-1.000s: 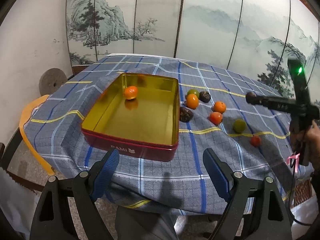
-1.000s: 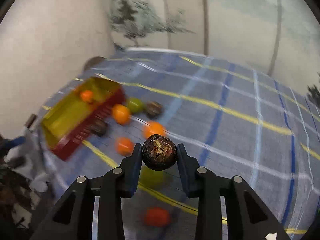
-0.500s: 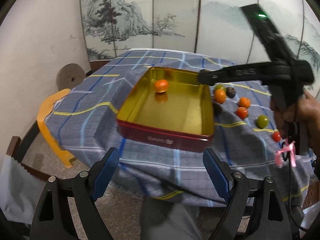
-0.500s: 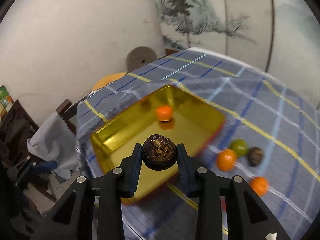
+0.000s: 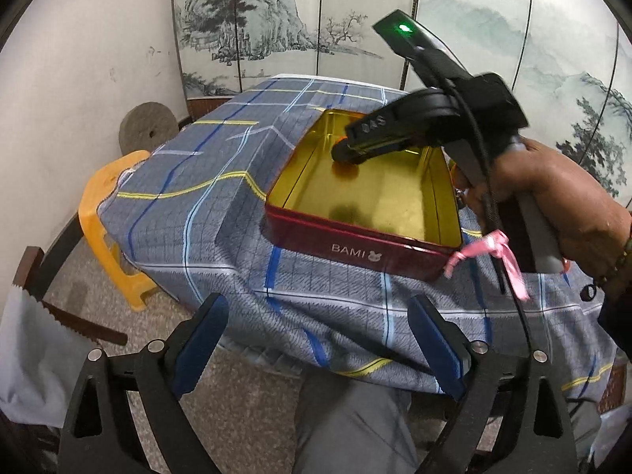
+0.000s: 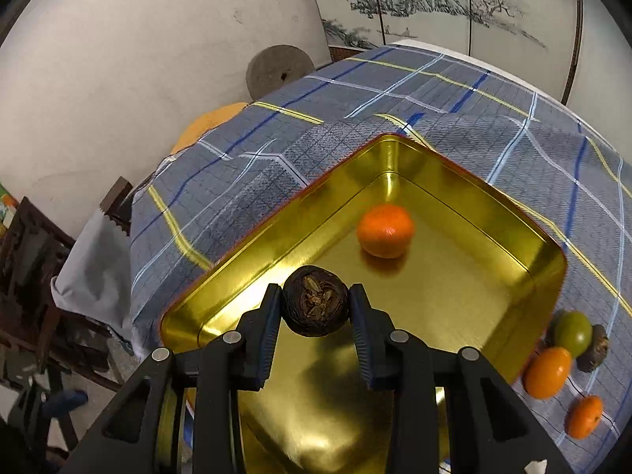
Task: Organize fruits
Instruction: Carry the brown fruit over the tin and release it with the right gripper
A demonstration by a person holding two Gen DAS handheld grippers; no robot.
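Observation:
My right gripper [image 6: 315,316] is shut on a dark brown wrinkled fruit [image 6: 315,300] and hangs over the gold inside of the red tin [image 6: 513,217]. One orange fruit [image 6: 385,230] lies in the tin beyond it. In the left wrist view the right gripper [image 5: 347,152] reaches over the tin [image 5: 355,245] from the right, held by a hand [image 5: 561,205]. My left gripper [image 5: 318,345] sits low before the table's front edge; its jaws are opening with nothing between them.
A green fruit [image 6: 572,333], a dark fruit [image 6: 594,347] and two orange fruits [image 6: 547,373] lie on the checked tablecloth [image 6: 395,91] right of the tin. An orange stool [image 5: 106,229] and a stone disc [image 5: 148,126] stand left of the table. A painted screen [image 5: 355,19] backs it.
My right gripper has swung left with the dark fruit, from above the loose fruits to over the tin. The left view has shifted left and nearer, and its jaws spread a little.

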